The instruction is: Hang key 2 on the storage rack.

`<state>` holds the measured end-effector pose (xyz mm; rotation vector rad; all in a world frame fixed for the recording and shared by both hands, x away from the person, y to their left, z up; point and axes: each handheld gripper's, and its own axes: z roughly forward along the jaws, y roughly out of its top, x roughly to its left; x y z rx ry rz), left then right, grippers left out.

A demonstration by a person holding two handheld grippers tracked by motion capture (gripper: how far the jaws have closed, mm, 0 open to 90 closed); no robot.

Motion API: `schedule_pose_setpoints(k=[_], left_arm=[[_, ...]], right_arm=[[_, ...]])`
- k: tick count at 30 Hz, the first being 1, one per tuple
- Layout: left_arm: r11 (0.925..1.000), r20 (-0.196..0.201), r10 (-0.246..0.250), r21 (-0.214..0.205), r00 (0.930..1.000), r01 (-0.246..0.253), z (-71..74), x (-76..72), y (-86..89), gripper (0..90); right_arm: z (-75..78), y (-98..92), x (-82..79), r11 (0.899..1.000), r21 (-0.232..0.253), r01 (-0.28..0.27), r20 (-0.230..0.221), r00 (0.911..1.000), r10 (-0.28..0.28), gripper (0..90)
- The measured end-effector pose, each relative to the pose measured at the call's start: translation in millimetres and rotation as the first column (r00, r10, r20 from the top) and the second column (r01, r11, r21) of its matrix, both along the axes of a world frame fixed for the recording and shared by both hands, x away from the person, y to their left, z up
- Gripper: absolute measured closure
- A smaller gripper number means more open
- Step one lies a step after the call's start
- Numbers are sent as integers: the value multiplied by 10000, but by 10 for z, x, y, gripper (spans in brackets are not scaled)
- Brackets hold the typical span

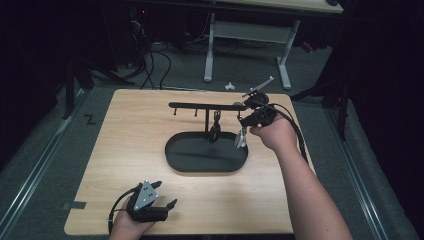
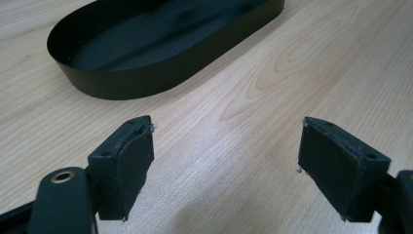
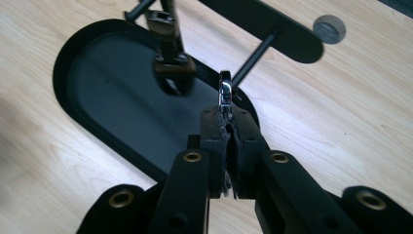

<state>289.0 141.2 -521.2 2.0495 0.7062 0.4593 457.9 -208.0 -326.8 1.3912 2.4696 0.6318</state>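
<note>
While the left gripper (image 1: 159,198) rests agape, the raised right gripper (image 3: 227,114) pinches a silver clip (image 3: 225,92).

Black rack (image 1: 207,105) over tray (image 1: 180,157); bare tabletop (image 1: 125,130) leftward.

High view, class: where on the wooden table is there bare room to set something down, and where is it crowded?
Bare wood lies left of the black oval tray, and between the tray and the left gripper at the near edge. It is crowded at the tray's right end, where the right gripper holds a silver clasp under the hook rack.
</note>
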Motion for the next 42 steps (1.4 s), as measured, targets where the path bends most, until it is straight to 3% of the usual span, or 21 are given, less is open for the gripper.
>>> schedule_pose_setpoints(k=[12,15,20,28,33,42], left_arm=[[10000,-64,-34,36,10000,34,-1,1,6,212],[10000,-63,-44,47,10000,44,-1,1,6,212],[10000,-69,-27,34,10000,27,-1,2,9,211],[10000,-62,0,32,10000,0,-2,-2,10,211],[10000,-54,27,41,10000,-26,-11,0,1,210],[10000,-161,14,63,9999,-13,-18,14,-1,210]], right_arm=[[-74,-11,87,9995,-208,230,221,9995,-226,836],[-124,-4,125,9969,-604,503,325,9983,-484,795],[-194,-25,144,9962,-550,680,295,9974,-664,757],[-324,-104,48,9949,-403,919,175,9957,-913,666],[-480,-164,-44,9951,-404,905,-33,9959,-907,596],[-743,-229,-231,9958,-200,893,287,9956,-887,426]])
